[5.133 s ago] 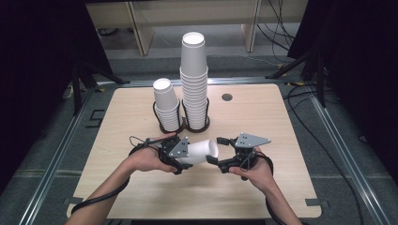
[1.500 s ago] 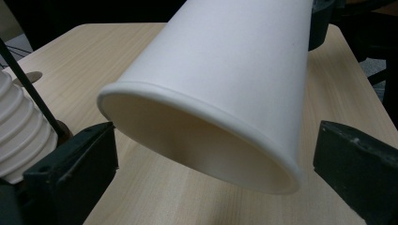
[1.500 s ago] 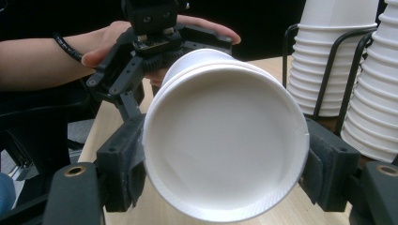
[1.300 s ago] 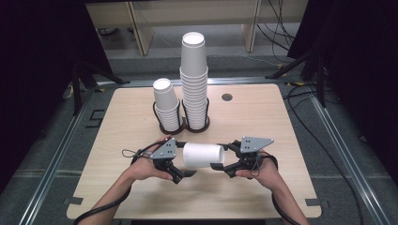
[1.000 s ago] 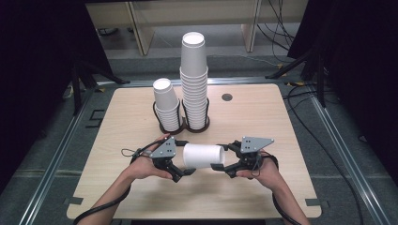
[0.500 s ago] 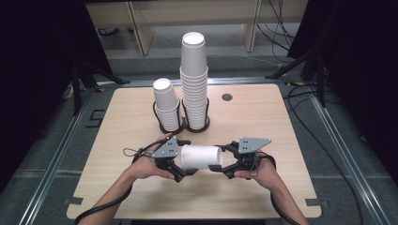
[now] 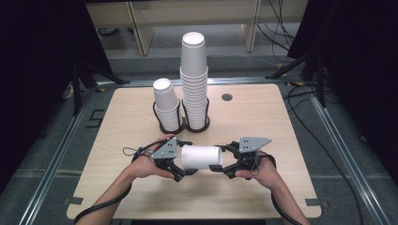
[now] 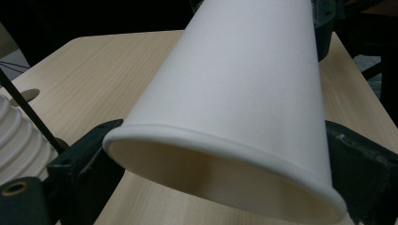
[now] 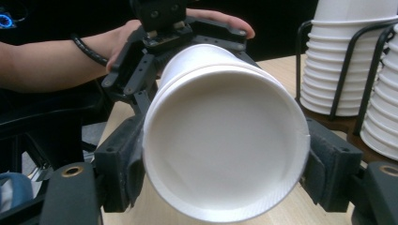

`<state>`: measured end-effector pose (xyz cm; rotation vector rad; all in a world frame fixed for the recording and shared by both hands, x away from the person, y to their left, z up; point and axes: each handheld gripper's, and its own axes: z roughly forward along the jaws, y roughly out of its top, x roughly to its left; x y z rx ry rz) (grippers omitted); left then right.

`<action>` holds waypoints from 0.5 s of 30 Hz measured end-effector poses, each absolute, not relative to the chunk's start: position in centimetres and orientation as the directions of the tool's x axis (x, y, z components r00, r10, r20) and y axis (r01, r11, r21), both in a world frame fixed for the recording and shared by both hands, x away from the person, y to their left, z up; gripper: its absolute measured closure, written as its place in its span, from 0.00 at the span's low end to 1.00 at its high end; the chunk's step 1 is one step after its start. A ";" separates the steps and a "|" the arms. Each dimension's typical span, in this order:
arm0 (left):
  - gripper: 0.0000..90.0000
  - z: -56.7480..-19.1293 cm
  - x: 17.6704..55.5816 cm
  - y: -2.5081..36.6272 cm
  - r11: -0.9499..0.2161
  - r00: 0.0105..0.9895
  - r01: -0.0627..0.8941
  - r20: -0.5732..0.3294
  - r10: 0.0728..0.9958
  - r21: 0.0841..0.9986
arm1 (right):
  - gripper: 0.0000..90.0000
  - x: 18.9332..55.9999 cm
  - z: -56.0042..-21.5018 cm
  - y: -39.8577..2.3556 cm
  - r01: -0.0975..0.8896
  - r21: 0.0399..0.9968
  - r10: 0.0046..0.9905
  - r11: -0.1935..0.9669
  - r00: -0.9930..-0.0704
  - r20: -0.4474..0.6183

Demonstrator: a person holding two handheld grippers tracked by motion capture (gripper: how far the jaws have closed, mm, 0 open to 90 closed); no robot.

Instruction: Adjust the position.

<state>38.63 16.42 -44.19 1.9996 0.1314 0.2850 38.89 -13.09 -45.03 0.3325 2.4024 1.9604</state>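
Lying sideways between the grippers, the paper cup (image 7: 201, 157) is clamped by the right gripper (image 7: 217, 167) while the left gripper (image 7: 187, 171) has just been closing around it, leaving its stacking undone.

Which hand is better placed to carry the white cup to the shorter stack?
Probably the left. The left gripper flanks the wide rim of the cup, its jaws have just been closing there, and the shorter stack stands on its side. The right gripper holds the base end.
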 end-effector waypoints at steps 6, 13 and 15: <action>0.12 -44.1 38.5 16.4 -0.449 0.966 -0.050 0.157 0.205 0.892 | 0.27 39.0 -45.2 -12.9 0.161 0.965 0.180 0.205 -0.976 0.125; 0.15 -43.8 38.4 16.6 -0.461 0.967 -0.068 0.173 0.190 0.885 | 0.27 39.1 -45.0 -13.0 0.154 0.961 0.190 0.229 -0.976 0.111; 0.16 -43.8 38.4 16.6 -0.461 0.968 -0.068 0.171 0.185 0.885 | 0.27 39.2 -45.0 -13.0 0.153 0.961 0.189 0.229 -0.976 0.111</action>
